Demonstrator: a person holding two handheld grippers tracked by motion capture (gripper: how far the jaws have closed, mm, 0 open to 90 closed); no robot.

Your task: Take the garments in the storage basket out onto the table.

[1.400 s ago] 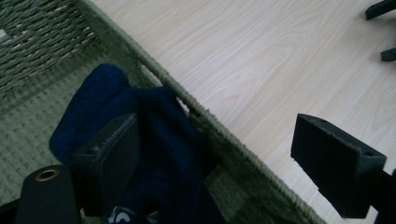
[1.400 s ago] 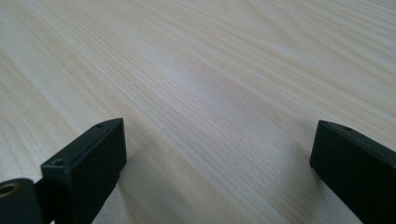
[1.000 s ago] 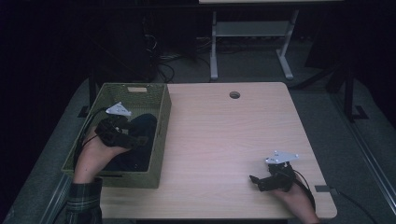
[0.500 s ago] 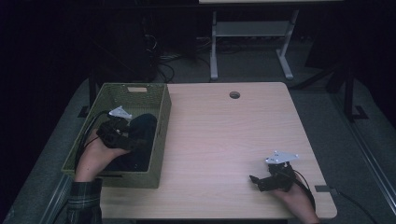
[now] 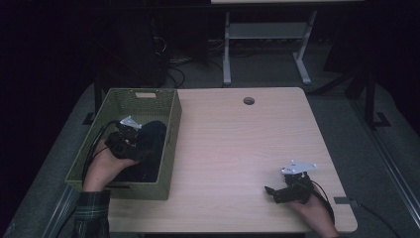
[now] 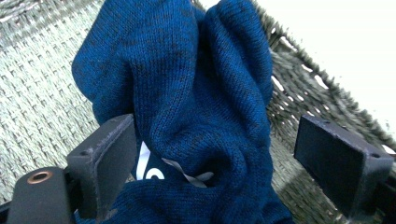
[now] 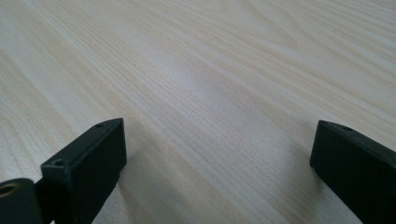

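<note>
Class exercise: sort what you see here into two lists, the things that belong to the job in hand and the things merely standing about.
In the job:
- blue knitted garment
- woven basket holding it
- left gripper, jaws open around the garment

Standing about:
- right gripper, open over bare table
- metal stand behind the table

The left gripper (image 5: pixel 141 133) is black, with a grey three-cornered plate on top and dark cables looping from its back. Its blocky jaws are matte black; a brass-ringed screw hole sits at 8 o'clock in its own view. The right gripper (image 5: pixel 270 191) looks alike. The left sleeve (image 5: pixel 90 214) is dark plaid.
</note>
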